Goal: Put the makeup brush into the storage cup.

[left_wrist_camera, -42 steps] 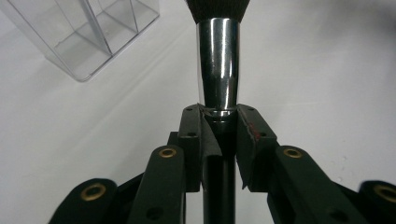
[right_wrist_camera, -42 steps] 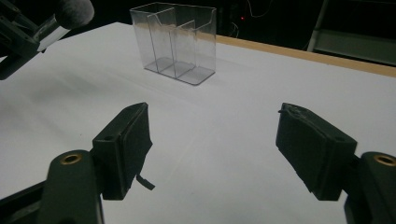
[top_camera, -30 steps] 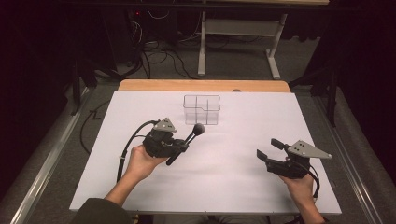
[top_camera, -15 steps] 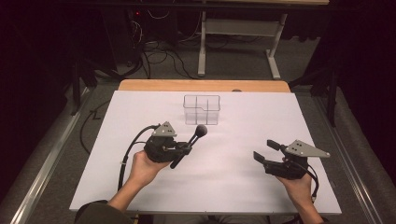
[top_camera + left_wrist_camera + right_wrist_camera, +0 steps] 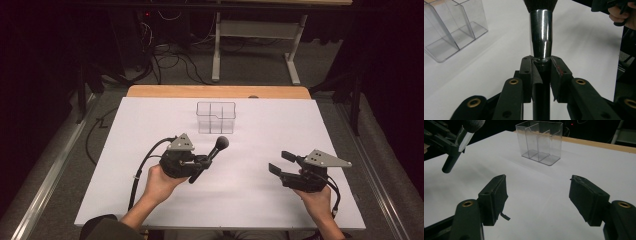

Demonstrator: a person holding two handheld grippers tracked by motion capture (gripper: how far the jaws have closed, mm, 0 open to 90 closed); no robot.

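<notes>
My white tabletop (image 5: 280, 210) lies over a wooden board (image 5: 215, 91), whose far edge peeks out. Beyond it, on the grey floor (image 5: 250, 70), black cables (image 5: 170, 55) tangle (quite a nest) beside a pale metal stand (image 5: 216, 55).

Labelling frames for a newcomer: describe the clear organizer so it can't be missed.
Start at the white table and look to its far edge, near the wooden strip. The clear organizer stands there, beyond both grippers. It is a see-through plastic box split by inner walls into open-top compartments, unlike the dark makeup brush nearby.
</notes>
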